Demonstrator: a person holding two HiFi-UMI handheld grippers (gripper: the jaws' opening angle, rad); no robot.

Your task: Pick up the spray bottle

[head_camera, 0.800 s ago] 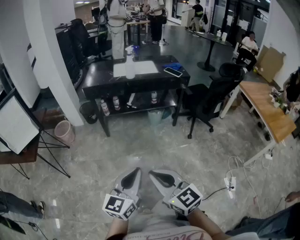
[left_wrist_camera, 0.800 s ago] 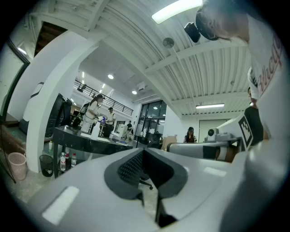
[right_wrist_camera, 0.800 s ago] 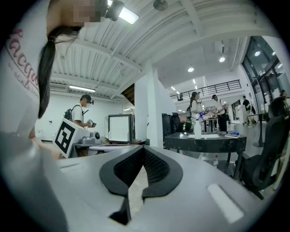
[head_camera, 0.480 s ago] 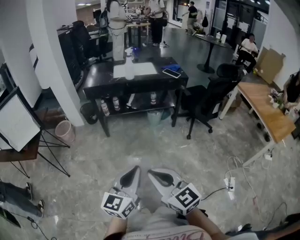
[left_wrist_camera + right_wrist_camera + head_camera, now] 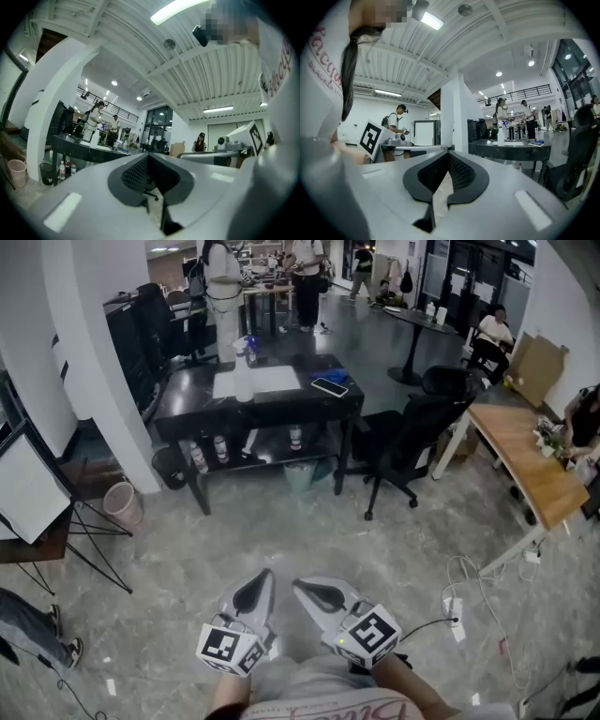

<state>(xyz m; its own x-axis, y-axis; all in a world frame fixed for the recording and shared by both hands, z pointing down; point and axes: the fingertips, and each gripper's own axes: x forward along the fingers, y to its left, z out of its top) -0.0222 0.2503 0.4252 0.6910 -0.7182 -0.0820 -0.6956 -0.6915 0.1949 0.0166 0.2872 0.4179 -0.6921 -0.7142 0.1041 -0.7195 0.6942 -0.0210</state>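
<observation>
1. Against the earlier head view frames, the black table [image 5: 187, 407] and the spray bottle [image 5: 243, 379] on it sit further left in the picture; both grippers keep the same low-centre spot; the dark trouser legs at the lower right edge are gone.
2. The spray bottle stands upright on the table top, just beside a white sheet [image 5: 270, 381]; it is well apart from both grippers, with bare floor between.
3. The left gripper [image 5: 262, 579] has its claw closed, pads meeting at the tips, nothing between them; the right gripper [image 5: 449, 154] is the same, closed and empty.
4. Hard to make out: the bottle is small and distant and its trigger head blurs into the background; in the right gripper view it is only a pale upright shape; in the left gripper view I cannot pick it out with certainty; the small bottles on the lower shelf [image 5: 220, 448] are too small to identify; the person's forearms are cut off by the bottom edge.
</observation>
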